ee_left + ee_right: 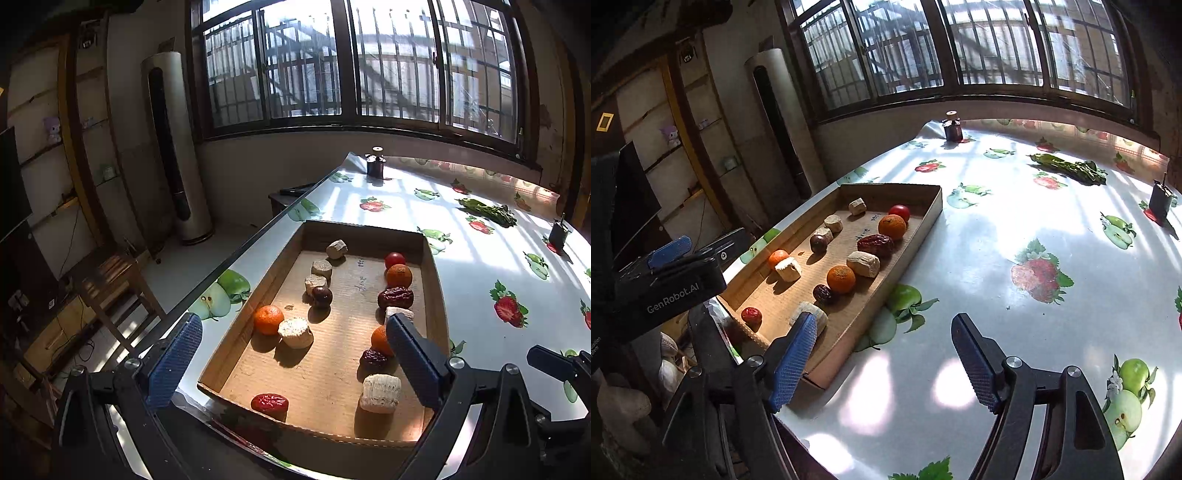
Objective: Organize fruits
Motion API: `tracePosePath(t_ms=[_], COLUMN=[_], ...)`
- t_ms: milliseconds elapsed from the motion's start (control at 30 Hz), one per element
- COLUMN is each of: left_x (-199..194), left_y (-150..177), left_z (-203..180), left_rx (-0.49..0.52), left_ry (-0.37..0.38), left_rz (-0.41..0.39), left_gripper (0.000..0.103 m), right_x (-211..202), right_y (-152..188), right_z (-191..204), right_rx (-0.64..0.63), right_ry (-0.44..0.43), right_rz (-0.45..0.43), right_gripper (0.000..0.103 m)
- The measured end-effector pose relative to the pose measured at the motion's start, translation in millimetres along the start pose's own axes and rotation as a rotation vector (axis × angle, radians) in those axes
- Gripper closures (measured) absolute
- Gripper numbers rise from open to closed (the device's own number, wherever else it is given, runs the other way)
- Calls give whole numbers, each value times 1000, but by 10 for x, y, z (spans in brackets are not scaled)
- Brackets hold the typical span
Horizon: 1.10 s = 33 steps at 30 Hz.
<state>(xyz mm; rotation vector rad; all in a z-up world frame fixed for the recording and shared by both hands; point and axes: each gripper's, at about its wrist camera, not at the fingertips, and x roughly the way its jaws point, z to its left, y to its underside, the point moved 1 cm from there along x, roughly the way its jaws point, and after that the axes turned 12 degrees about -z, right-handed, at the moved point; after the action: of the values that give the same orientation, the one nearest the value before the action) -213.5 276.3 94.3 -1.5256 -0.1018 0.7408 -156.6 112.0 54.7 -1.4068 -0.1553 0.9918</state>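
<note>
- The left gripper (pixel 295 354) hovered over the near end of the cardboard tray (pixel 255 295), its blue pads spread wide with nothing pinched between them.
- The tray lay on the fruit-print tablecloth (pixel 480 266) at the table's left edge, its long axis running away from the camera toward the window. In it the pieces sat in two rough rows along that axis.
- Left row, near to far: a red date (pixel 269 402) at the front lip, a small orange (pixel 268 319) touching a pale cut chunk (pixel 295 332), then a dark round fruit (pixel 322 296) and more pale chunks behind it.
- Right row: a pale chunk (pixel 380 393) nearest, a dark date (pixel 373 360), an orange half hidden by the right finger, then a large wrinkled date (pixel 395 297) lying crosswise to the tray, another orange and a red tomato (pixel 395 260) farthest back.
- To do the next pick well, I would judge it best to choose one free-standing piece, such as the near red date, and close across its short width; the touching orange and chunk would need a careful approach so as not to nudge the neighbour.
- The right gripper (pixel 886 362) stood spread and empty over bare tablecloth just right of the tray, its left finger overlapping the tray's near corner in view.
</note>
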Motion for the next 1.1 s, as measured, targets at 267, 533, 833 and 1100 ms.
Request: tracePosePath(t_ms=[267,533,833,1100], left_x=[113,116,-64,-195], left_y=[79,95,77,102], left_z=[81,136,172,274], left_rx=[-28,-46,-85,-125], left_ry=[13,7,-29,-152], left_rz=[37,22,-69,-85], left_gripper=[3,3,3,3], right_x=[101,146,10,-105], right_y=[62,111,116,102], right_z=[108,140,235,338], right_rx=[-20,-8,-62,-124], right_ry=[5,8,52,57], right_rz=[22,32,-44,-99], right_gripper=[21,21,19,16])
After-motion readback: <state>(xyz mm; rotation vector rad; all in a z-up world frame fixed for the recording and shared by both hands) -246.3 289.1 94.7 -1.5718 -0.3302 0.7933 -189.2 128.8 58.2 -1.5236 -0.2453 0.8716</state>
